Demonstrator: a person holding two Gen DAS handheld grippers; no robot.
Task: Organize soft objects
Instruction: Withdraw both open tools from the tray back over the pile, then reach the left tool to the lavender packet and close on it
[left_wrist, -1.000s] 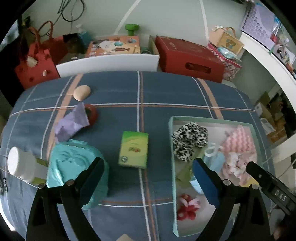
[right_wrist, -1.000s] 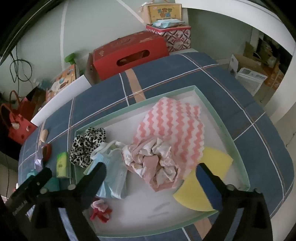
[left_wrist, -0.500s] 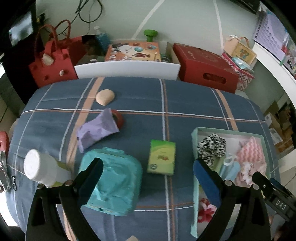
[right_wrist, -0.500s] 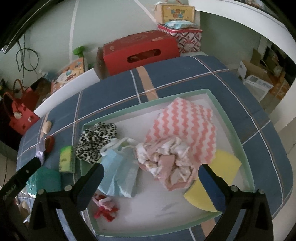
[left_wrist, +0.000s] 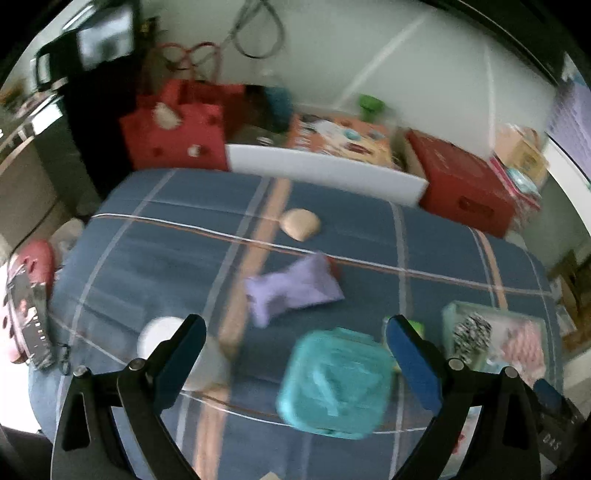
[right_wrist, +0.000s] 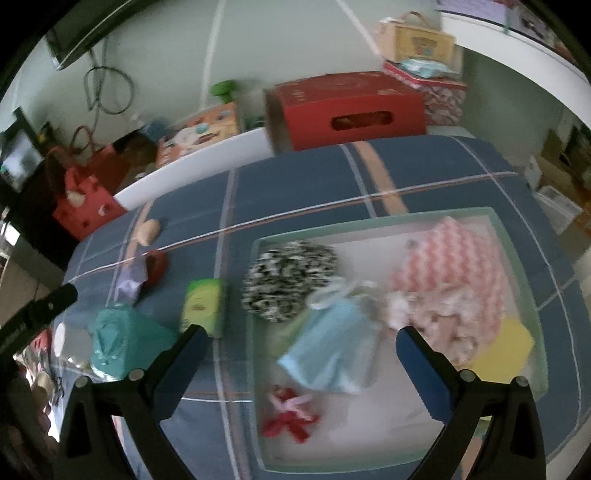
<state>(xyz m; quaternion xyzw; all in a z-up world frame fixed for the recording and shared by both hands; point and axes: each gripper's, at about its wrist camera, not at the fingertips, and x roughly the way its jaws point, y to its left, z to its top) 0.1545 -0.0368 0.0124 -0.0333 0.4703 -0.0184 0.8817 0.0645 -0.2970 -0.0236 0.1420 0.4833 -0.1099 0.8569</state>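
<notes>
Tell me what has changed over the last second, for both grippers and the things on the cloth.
The left gripper has swung left, away from the tray, bringing the purple cloth near the middle of its view. The right gripper has shifted left too, off the tray's centre. Both are open and empty as before; nothing was grasped or released. The leopard scrunchie, pink zigzag cloth and green packet lie where they were.

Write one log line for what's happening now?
left gripper: open, empty | right gripper: open, empty | purple cloth: on bedspread, outside tray

Crumpled purple cloth (left_wrist: 291, 291) on bedspread (left_wrist: 155, 258)
</notes>
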